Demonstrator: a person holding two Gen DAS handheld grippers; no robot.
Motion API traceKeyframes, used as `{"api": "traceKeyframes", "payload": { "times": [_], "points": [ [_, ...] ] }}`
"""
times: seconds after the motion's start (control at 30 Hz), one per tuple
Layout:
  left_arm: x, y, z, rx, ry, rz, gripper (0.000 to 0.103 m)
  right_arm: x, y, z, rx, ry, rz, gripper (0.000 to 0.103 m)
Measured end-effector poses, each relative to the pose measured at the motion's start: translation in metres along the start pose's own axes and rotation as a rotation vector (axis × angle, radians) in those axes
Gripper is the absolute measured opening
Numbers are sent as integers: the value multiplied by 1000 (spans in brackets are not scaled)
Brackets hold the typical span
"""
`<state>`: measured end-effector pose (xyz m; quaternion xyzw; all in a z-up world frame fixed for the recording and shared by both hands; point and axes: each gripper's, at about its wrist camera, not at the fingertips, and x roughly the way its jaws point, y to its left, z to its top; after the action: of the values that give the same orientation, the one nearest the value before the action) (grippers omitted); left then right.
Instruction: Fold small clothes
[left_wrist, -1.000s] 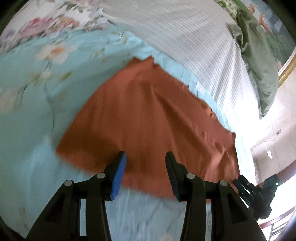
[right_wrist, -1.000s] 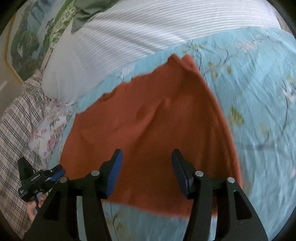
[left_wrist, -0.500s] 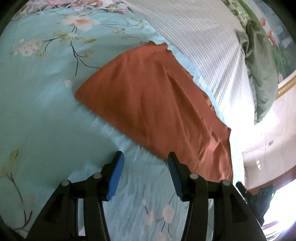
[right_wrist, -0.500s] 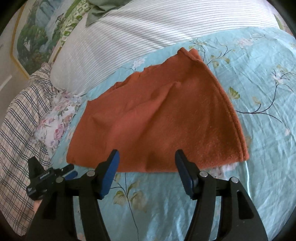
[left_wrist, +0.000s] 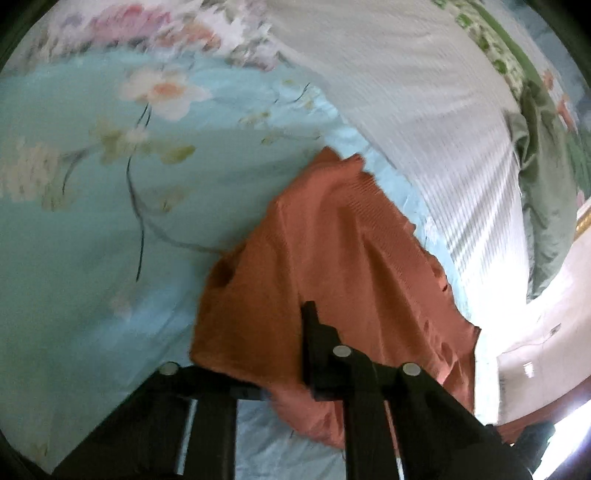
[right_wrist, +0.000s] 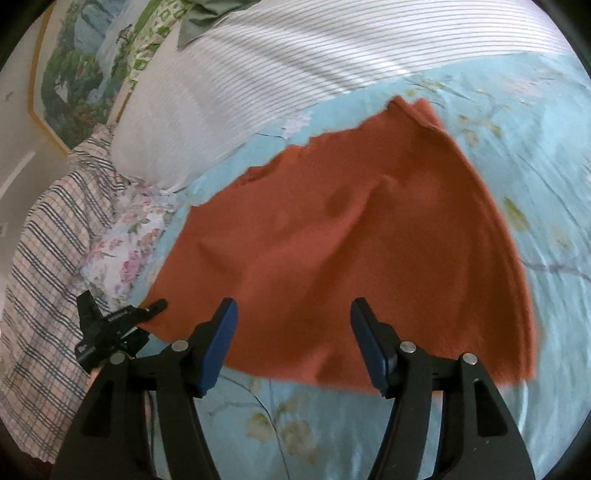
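Left gripper (left_wrist: 295, 354) inner finger buried under orange cloth (left_wrist: 332, 258); grip probably closed; view motion-blurred.

Rust cloth (right_wrist: 369, 236): matt, fine-ribbed knit. Bedsheet (right_wrist: 554, 155): smooth cloth w/ slight sheen. Pillow (right_wrist: 295, 55): striped cloth.

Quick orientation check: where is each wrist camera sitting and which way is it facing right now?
Left wrist: on the left gripper, low over the rust cloth, facing the striped pillow; cloth drapes over its fingers.
Right wrist: on the right gripper, open above the cloth's near edge; the left gripper shows.
Shared: cloth, pillow, floral sheet.
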<state>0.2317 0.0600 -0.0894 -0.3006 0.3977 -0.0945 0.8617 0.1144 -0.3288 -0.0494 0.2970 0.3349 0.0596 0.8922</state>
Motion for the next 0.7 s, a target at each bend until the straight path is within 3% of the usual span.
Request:
{"api": "traceKeyframes", "payload": {
  "times": [0.23,0.43,0.57,0.7],
  "points": [
    [-23,-86,-14,328,-100,-17,6,24,-9,36,51,34,111,65],
    [-4,-173,-80,775,-104,27,6,54,-13,64,97,124,253,65],
    [13,-192,-115,941,-75,38,5,86,-3,73,81,219,303,81],
    [21,-192,-127,997,-65,48,5,127,4,75,110,300,348,81]
  ]
}}
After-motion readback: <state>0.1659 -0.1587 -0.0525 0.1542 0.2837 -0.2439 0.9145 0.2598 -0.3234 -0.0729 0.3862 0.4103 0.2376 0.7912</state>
